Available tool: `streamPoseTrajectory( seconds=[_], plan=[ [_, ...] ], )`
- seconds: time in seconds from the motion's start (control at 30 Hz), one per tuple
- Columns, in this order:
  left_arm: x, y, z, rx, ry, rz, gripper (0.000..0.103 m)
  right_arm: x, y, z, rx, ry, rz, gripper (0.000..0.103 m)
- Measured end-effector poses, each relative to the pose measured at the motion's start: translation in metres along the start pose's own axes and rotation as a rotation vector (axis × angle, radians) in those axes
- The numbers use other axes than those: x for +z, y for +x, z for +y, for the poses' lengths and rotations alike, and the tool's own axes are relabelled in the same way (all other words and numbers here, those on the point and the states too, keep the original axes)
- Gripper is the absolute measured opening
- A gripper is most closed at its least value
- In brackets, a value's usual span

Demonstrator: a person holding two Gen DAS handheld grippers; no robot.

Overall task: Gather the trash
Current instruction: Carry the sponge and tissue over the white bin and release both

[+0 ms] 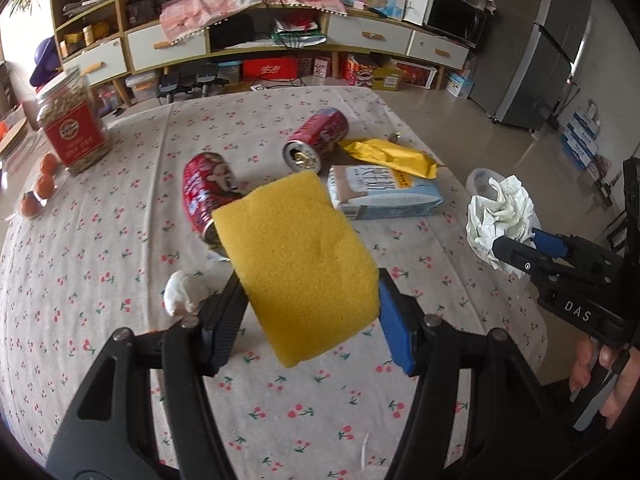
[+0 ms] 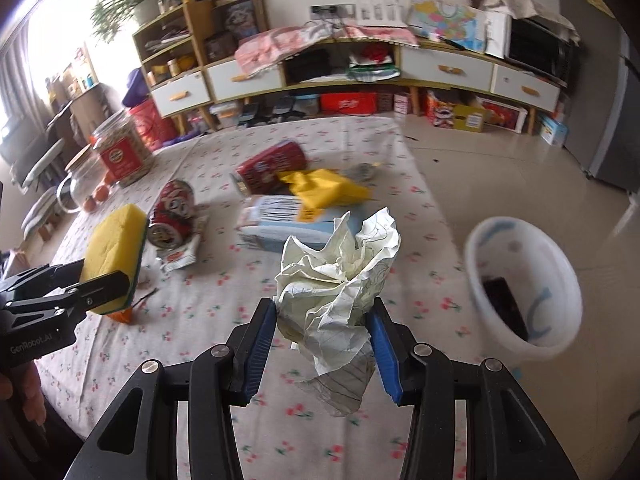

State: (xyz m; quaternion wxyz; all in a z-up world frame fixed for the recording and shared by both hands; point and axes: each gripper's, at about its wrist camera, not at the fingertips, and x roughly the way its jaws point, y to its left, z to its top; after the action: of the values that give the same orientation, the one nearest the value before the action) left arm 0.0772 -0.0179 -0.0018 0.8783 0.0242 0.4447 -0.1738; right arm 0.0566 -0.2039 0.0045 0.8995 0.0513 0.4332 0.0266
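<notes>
Crumpled paper [image 2: 340, 276] between right tongs [image 2: 325, 344]

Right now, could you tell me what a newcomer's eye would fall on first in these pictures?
First, the yellow sponge clamped in the left claw above the cherry-print tablecloth. Next, the crumpled paper ball held in the right claw, with the white bin on the floor to its right. Behind them, two red cans lie tipped on the table.
</notes>
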Motion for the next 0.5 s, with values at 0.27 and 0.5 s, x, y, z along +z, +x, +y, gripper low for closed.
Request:
streamPoseTrajectory(
  seconds=[0.27, 0.5],
  plan=[
    [0.017, 0.015, -0.064, -0.078, 0.081, 0.019, 0.063, -0.006, -0.025, -0.081, -0.074, 0.142, -0.015, 0.048],
    [0.032, 0.034, -0.134, -0.169, 0.197, 0.033, 0.064, -0.021, -0.053, -0.157, -0.137, 0.294, -0.045, 0.048]
  ],
)
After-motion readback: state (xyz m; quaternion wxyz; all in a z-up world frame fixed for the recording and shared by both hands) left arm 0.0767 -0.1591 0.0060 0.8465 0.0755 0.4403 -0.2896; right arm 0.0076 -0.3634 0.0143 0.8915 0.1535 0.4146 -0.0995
